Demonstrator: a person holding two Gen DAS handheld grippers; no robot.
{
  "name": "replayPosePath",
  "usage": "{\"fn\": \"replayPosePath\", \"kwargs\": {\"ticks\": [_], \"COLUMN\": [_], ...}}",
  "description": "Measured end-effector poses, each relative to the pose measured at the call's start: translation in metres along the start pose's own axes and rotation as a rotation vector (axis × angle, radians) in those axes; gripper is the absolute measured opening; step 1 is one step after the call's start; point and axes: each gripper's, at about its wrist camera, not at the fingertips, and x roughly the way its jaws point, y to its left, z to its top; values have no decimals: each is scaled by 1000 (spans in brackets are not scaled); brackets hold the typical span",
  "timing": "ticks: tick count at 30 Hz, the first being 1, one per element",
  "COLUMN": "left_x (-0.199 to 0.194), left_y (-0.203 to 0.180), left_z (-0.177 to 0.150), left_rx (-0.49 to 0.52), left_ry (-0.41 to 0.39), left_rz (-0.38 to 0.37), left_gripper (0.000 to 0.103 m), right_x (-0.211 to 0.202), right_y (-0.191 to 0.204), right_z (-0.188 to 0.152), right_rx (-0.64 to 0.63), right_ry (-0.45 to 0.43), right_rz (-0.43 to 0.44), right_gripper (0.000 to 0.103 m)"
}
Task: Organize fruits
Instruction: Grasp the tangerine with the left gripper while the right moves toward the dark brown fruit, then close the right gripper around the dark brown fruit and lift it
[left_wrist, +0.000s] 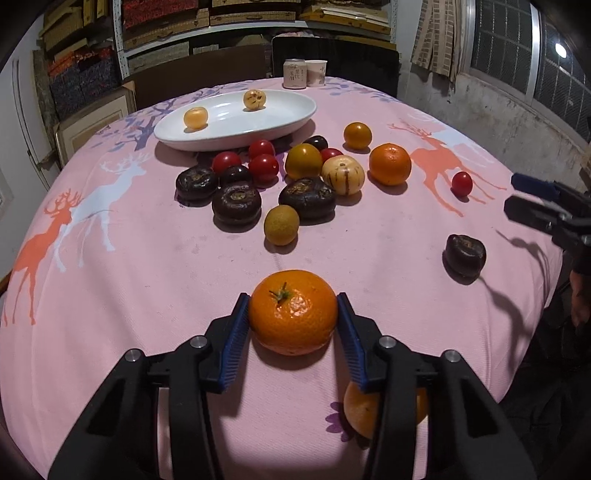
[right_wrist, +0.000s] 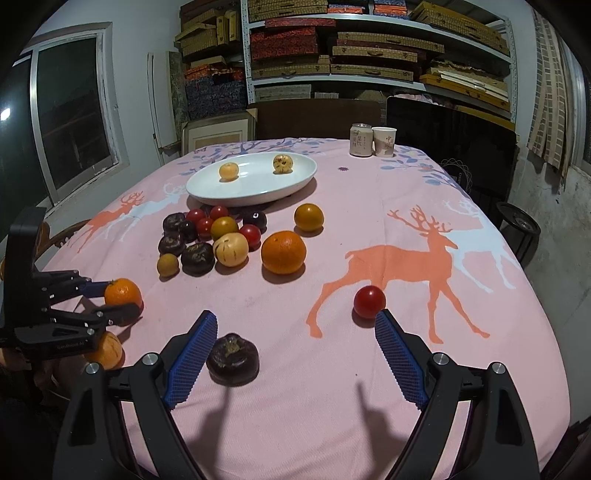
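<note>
My left gripper (left_wrist: 293, 310) is shut on an orange mandarin (left_wrist: 293, 312) just above the pink cloth; it also shows in the right wrist view (right_wrist: 122, 293). A white oval plate (left_wrist: 291, 114) at the far side holds two yellow fruits (left_wrist: 195, 117). A cluster of red tomatoes, dark water chestnuts (left_wrist: 236, 203), yellow fruits and an orange (left_wrist: 389, 164) lies in front of the plate. My right gripper (right_wrist: 295, 321) is open and empty, with a dark chestnut (right_wrist: 232, 358) near its left finger and a red tomato (right_wrist: 369, 301) by its right fingertip.
A can (right_wrist: 361, 140) and a paper cup (right_wrist: 384, 141) stand at the table's far edge. Another orange (left_wrist: 364, 410) lies under my left gripper's right finger. Shelves of boxes and dark chair backs stand behind the table.
</note>
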Motion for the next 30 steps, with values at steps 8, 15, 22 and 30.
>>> {"fn": "replayPosePath", "kwargs": {"ticks": [8, 15, 22, 30], "left_x": [-3, -10, -17, -19], "left_y": [2, 4, 6, 7], "left_z": [-2, 0, 0, -2], "left_rx": [-23, -41, -53, -51], "left_ry": [-10, -39, -62, -64], "left_rz": [-5, 0, -3, 33], "left_gripper": [46, 45, 45, 45], "right_x": [3, 6, 8, 29], "right_y": [7, 8, 13, 31], "right_z": [-2, -3, -4, -13], "right_rx": [-26, -26, -40, -94], "right_ry": [12, 27, 33, 136], "right_rz": [8, 4, 13, 79], "right_gripper": [88, 88, 88, 88]}}
